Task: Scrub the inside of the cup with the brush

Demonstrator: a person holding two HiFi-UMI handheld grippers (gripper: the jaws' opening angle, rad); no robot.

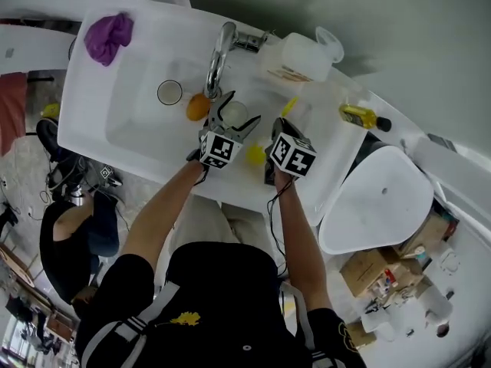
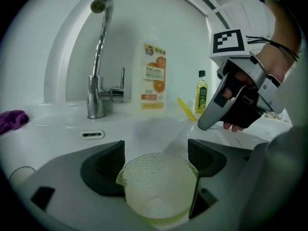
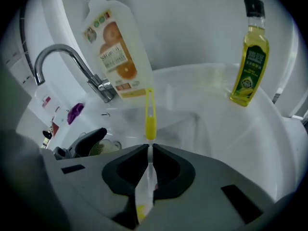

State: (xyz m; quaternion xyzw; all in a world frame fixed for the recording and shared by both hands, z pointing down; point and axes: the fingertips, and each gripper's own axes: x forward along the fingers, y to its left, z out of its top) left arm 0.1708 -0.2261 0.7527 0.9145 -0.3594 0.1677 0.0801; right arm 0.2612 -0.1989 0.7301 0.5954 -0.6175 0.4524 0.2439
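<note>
My left gripper (image 1: 230,117) hangs over the white sink (image 1: 138,129), just in front of the faucet, shut on a translucent dimpled cup (image 2: 156,191). The cup (image 1: 235,112) has its open mouth toward the gripper's camera and is empty inside. My right gripper (image 1: 282,125) is close to the right of it, shut on a thin brush (image 3: 150,119). The brush's yellow end (image 1: 289,106) sticks out past the jaws and its clear part runs back between the pads. The brush is outside the cup, to the cup's right (image 2: 185,109).
A chrome faucet (image 1: 217,60) stands behind the cup. A big orange-labelled bottle (image 1: 299,58) and a yellow oil bottle (image 1: 360,116) stand on the counter behind. In the basin are an orange ball (image 1: 197,107) and the drain (image 1: 169,92). A purple cloth (image 1: 107,37) lies at the far left corner.
</note>
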